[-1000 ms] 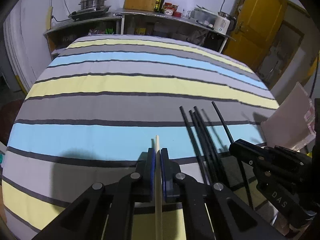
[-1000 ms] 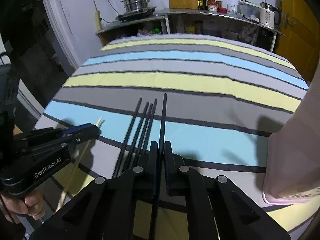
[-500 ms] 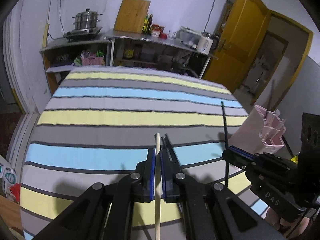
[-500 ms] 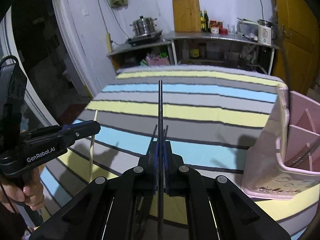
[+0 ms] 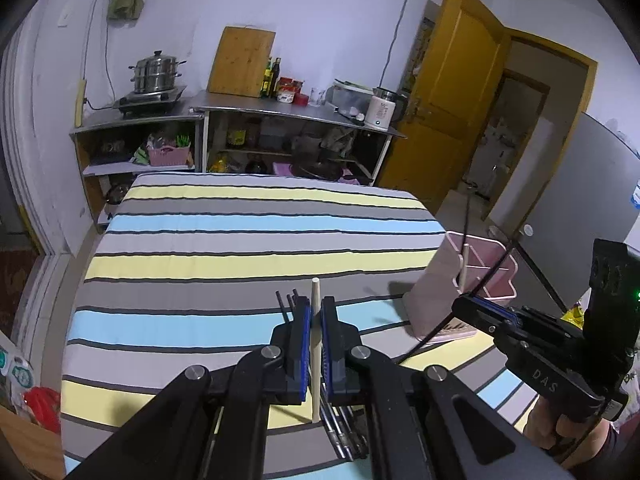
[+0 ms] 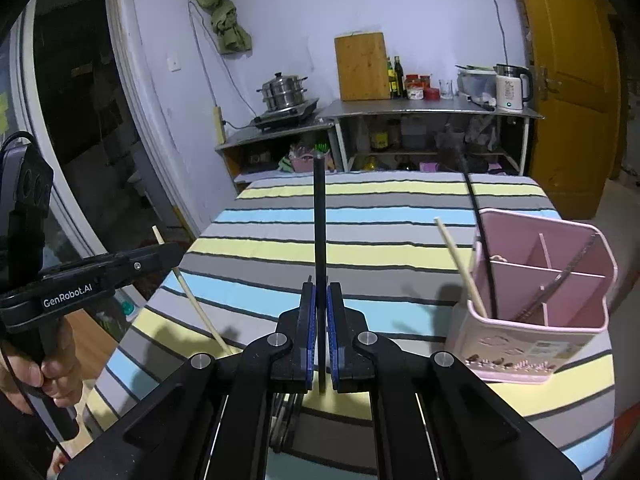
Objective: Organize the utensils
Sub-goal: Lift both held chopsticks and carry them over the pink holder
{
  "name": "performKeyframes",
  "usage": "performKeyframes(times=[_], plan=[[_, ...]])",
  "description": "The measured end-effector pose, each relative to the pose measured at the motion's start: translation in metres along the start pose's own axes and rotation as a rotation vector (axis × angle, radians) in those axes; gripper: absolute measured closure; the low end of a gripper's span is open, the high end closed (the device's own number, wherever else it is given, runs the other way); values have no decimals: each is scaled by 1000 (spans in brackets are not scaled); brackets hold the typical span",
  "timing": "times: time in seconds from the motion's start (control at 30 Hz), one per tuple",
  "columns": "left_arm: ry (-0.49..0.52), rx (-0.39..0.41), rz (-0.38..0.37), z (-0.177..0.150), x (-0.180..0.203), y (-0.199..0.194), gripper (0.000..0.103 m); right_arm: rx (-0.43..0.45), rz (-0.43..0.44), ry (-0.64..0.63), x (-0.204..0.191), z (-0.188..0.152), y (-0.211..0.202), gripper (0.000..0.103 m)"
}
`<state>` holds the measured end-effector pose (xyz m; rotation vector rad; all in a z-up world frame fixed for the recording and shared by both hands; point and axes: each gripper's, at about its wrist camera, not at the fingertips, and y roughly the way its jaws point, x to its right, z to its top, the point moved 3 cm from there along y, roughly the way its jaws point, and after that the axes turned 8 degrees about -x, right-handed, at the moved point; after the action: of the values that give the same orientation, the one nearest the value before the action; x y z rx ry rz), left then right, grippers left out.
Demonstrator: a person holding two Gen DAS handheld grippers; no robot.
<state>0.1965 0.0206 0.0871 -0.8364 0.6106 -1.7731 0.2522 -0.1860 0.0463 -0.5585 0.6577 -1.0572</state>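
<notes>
My left gripper (image 5: 315, 312) is shut on a pale wooden chopstick (image 5: 315, 344) and holds it above the striped table (image 5: 240, 264). My right gripper (image 6: 321, 296) is shut on a black chopstick (image 6: 319, 232), lifted high. The pink divided utensil holder (image 6: 536, 304) stands at the table's right; it holds a wooden chopstick (image 6: 460, 268) and a black chopstick (image 6: 480, 232). It also shows in the left wrist view (image 5: 460, 280). Several black chopsticks (image 5: 340, 432) lie on the table under my left gripper. The left gripper (image 6: 160, 252) shows in the right view, the right gripper (image 5: 472, 304) in the left view.
A steel counter (image 5: 280, 110) with a steamer pot (image 5: 156, 74), cutting board (image 5: 242, 60), bottles and kettle (image 5: 380, 112) stands beyond the table's far end. A yellow door (image 5: 452, 112) stands open at the right.
Both grippers have risen from the table with their chopsticks. The pink holder has come into view at the right.
</notes>
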Motion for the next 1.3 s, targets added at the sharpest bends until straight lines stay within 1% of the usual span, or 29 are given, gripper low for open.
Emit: performKeyframes(times=[0.3,0.53,0.7,0.9,1.07,1.3], plan=[[35,2,-33,0,27,-14,98,38,-8,42,17,-7,-27,98],[90,-19,-98,1,70,-4,98,70,-45,80,38,-13,-53,98],[119,-31,-148,8,102,7,98,98,-80,123,64,-14,-74,98],[153,-20,-193,27,136,13,98,148,-118,155,86,-6,-99,98],[164,19,-221,54,155,9,98,209,-138,165,98,9,-121,98],[159,81,-243,94,172,8,98,277,-159,172,109,31,-138,98]])
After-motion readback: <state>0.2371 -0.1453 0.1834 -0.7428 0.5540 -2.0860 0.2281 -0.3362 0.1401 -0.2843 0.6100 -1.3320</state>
